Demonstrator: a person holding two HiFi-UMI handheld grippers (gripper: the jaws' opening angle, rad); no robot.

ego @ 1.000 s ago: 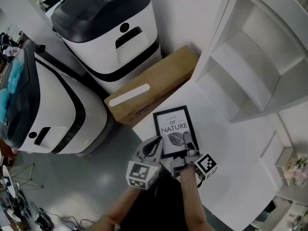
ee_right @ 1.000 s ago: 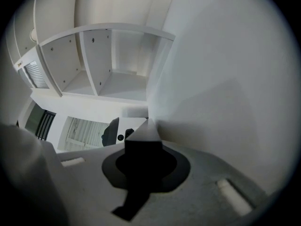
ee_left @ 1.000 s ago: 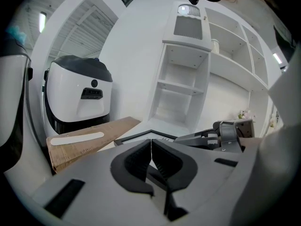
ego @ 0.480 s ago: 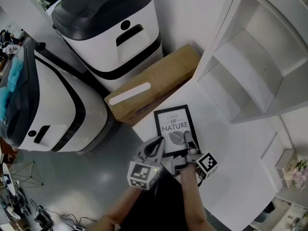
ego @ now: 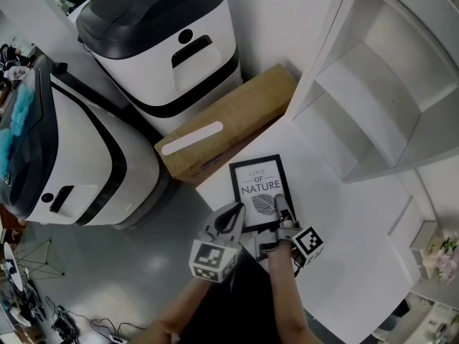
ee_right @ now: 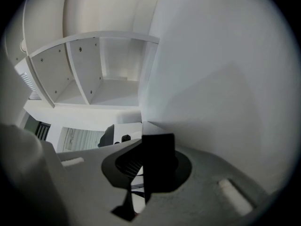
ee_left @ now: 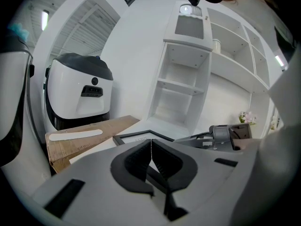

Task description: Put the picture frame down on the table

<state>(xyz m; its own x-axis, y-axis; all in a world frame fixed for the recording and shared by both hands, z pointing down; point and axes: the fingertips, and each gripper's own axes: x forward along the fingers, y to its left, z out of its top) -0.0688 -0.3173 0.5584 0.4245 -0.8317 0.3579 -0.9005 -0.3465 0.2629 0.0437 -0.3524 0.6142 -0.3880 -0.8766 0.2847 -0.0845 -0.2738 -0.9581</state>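
There is one frame (ego: pixel 260 192) and it lies on the one white table (ego: pixel 344 228), picture side up, close to the table's edge. It has a black rim and a white page with words and one leaf on it. There are two claws. The right claw (ego: pixel 281 208) is at the frame's near right corner. Seen from the right claw (ee_right: pixel 150 168), its two jaws are nearly closed, and they pinch the black rim of the frame (ee_right: pixel 157 159). The left claw (ego: pixel 233 213) is just beside the frame's near left corner, over the table's edge. Seen from the left claw (ee_left: pixel 151 149), its two jaws are pressed together with nothing in them, and the frame (ee_left: pixel 136 136) lies just past them. Each claw has one cube with black and white squares, so there are two cubes. Two arms reach in from the bottom, one to each claw. On the floor there is one brown box (ego: pixel 226 124), right next to the table. Behind the box stand two big white and black machines (ego: pixel 161 41), one at the back and one on the left (ego: pixel 72 156). One white shelf (ego: pixel 380 92) stands on the far side of the table. One small bunch of flowers (ego: pixel 443 253) is at the far right.
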